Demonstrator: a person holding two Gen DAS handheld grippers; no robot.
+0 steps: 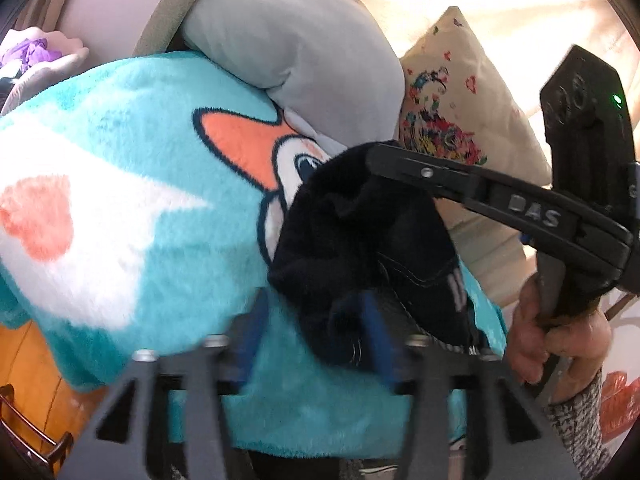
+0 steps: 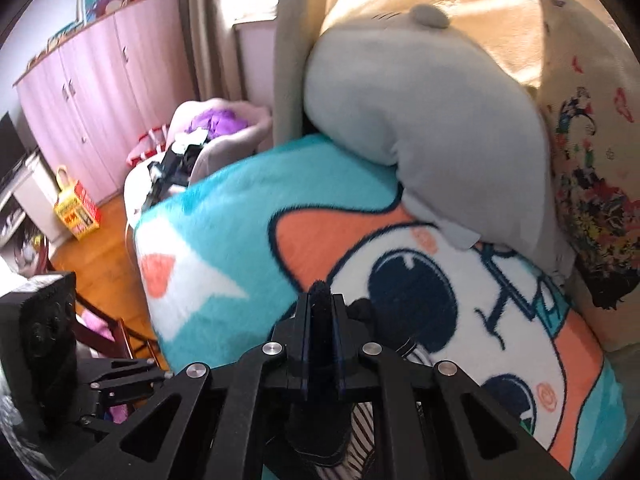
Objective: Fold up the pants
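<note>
Dark navy pants [image 1: 360, 240] hang bunched above a turquoise cartoon blanket [image 1: 140, 160]. In the left wrist view my left gripper [image 1: 316, 344] has its blue-padded jaws apart; the pants' lower edge drapes over the right pad. My right gripper [image 1: 374, 156] comes in from the right, held in a hand, and is shut on the pants' upper edge. In the right wrist view my right gripper [image 2: 322, 300] is shut, with dark pants fabric [image 2: 321, 292] pinched between the pads. The left gripper's body [image 2: 44, 332] shows at the lower left there.
A grey plush pillow [image 1: 304, 48] and a cream printed cushion [image 1: 452, 112] lean at the back of the blanket. A pink wardrobe [image 2: 104, 88], a clothes pile [image 2: 208, 128] and wooden floor [image 2: 104, 248] lie to the left. A dark chair [image 1: 24, 428] stands low left.
</note>
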